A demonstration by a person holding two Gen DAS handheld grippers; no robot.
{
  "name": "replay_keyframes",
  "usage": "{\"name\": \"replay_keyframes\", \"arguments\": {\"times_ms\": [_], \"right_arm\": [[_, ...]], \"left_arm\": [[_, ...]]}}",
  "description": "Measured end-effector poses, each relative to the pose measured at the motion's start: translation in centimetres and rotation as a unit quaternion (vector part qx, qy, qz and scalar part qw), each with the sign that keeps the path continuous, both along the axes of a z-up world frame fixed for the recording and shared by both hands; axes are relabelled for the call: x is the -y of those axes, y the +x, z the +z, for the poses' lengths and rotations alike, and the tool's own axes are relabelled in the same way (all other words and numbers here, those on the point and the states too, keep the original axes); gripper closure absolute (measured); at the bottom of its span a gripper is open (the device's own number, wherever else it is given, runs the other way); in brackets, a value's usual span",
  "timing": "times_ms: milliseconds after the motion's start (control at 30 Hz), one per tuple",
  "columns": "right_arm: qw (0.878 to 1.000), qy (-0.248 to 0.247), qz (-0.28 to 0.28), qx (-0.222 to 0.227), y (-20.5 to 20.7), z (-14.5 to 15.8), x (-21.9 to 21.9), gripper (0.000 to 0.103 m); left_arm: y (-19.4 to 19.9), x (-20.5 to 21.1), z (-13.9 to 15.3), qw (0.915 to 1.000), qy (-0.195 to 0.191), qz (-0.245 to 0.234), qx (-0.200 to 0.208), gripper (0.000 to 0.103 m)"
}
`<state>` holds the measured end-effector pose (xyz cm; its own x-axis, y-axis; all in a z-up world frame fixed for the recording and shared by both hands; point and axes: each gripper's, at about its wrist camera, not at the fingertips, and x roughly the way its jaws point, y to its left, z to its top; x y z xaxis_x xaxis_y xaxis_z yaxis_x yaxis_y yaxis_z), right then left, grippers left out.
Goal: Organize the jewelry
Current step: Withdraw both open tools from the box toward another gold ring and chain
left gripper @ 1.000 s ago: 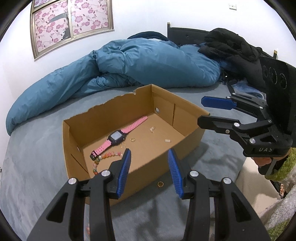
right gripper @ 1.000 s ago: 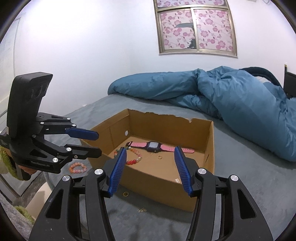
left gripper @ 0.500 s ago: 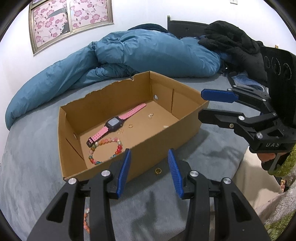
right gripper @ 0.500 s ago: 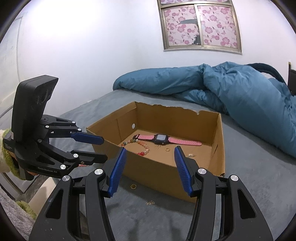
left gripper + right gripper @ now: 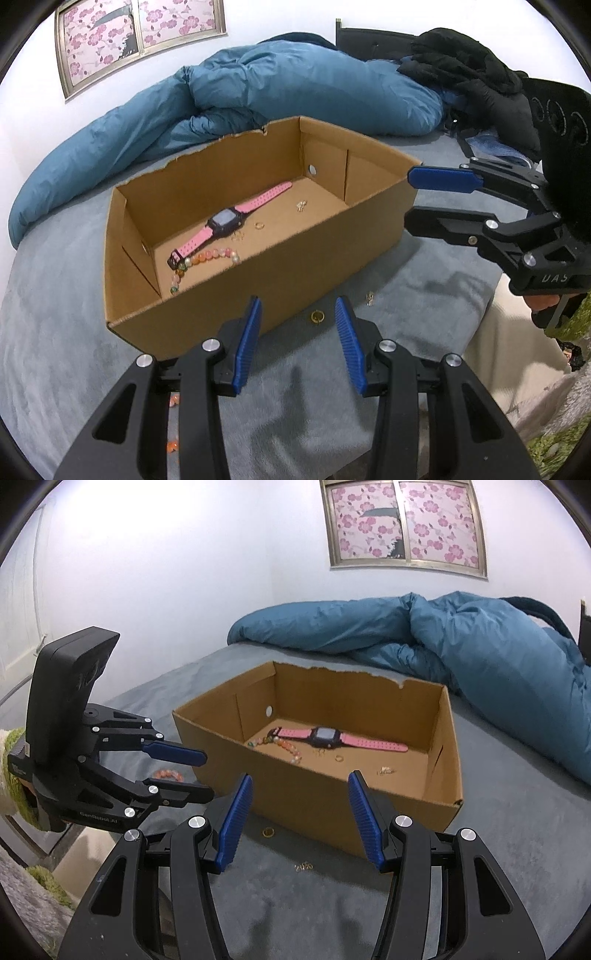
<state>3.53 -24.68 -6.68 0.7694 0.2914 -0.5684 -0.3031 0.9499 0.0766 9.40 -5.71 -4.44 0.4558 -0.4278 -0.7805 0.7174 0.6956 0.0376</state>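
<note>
An open cardboard box [image 5: 317, 258] [image 5: 314, 797] sits on the grey bed. Inside lie a pink watch [image 5: 225, 221] [image 5: 325, 734], a bead bracelet [image 5: 201, 258] [image 5: 286, 746], a small ring [image 5: 259, 224] and tiny gold pieces [image 5: 301, 206]. On the bed before the box lie a gold ring [image 5: 317, 316] [image 5: 268, 832], a small gold piece [image 5: 369, 297] [image 5: 303, 866] and an orange bead bracelet [image 5: 168, 774]. My left gripper [image 5: 298, 314] [image 5: 207, 775] hovers open just short of the gold ring. My right gripper [image 5: 300, 786] [image 5: 413, 199] is open and empty near the box's corner.
A rumpled blue duvet [image 5: 295, 85] [image 5: 461, 646] lies behind the box, with black clothing [image 5: 469, 70] heaped beside it. The bed's edge [image 5: 491, 295] drops off close to the jewelry on the bed. A person's hand in a green sleeve [image 5: 14, 775] holds the left gripper.
Both grippers have sunk toward the bed and tipped further down. In the left wrist view the gold ring now shows between the left fingertips. Both openings look unchanged.
</note>
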Motion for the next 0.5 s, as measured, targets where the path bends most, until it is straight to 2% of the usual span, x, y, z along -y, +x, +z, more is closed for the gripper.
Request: {"name": "replay_keyframes", "arguments": {"times_ms": [200, 267, 400, 500], "right_arm": [[1.0, -0.01, 0.002, -0.022, 0.0, -1.2, -0.1, 0.045], [0.999, -0.018, 0.004, -0.033, 0.1, -1.7, -0.1, 0.045], [0.998, -0.037, 0.01, -0.05, -0.3, -2.9, 0.3, 0.044], [0.997, -0.045, 0.011, -0.065, -0.6, -3.8, 0.7, 0.044]], "left_arm": [[0.4, -0.6, -1.5, 0.9997, 0.004, 0.007, -0.021, 0.062], [0.5, -0.7, -2.1, 0.9996, 0.007, 0.01, -0.026, 0.055], [0.4, -0.8, -3.2, 0.9993, 0.015, 0.012, -0.032, 0.05], [0.0, -0.6, -4.3, 0.9992, 0.032, 0.005, -0.021, 0.045]]}}
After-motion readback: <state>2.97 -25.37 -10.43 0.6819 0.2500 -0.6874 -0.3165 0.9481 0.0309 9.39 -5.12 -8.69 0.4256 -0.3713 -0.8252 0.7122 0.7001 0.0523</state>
